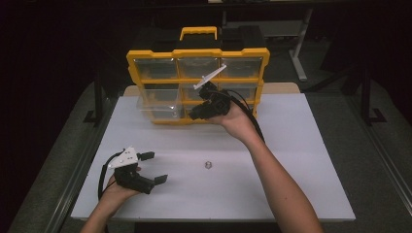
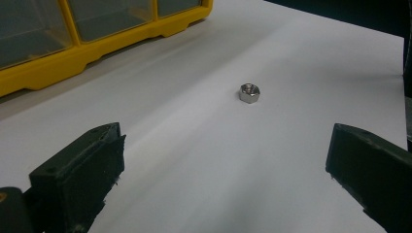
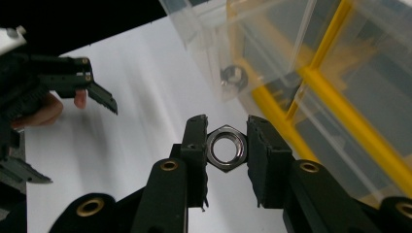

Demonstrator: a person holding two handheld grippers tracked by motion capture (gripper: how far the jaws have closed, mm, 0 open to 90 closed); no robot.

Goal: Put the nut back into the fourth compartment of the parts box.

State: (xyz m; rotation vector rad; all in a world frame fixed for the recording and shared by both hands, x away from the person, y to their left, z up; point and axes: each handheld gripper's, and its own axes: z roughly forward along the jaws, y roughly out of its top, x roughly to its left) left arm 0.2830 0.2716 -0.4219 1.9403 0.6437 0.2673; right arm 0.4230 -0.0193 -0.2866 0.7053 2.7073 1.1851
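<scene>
Near the middle of the high view, the right gripper [image 3: 227, 133] is clamped on a steel nut [image 3: 226, 148] before the yellow organizer [image 1: 197, 54], while the left gripper [image 1: 153, 167], lower left, gapes toward a second nut [image 1: 208, 165] on the white table [image 1: 301, 165].

The white table top [image 1: 301, 160] is lit bright from above in the high view, while surroundings are left nearly black and detail is soft throughout. In the left gripper view, the small nut [image 2: 249, 92] is rendered sharp w/ a faint shadow; near jaws are blurred. In the right gripper view, the held nut [image 3: 226, 147] is sharp, but the clear drawers [image 3: 311, 73] are smeared by motion blur and glare.
</scene>
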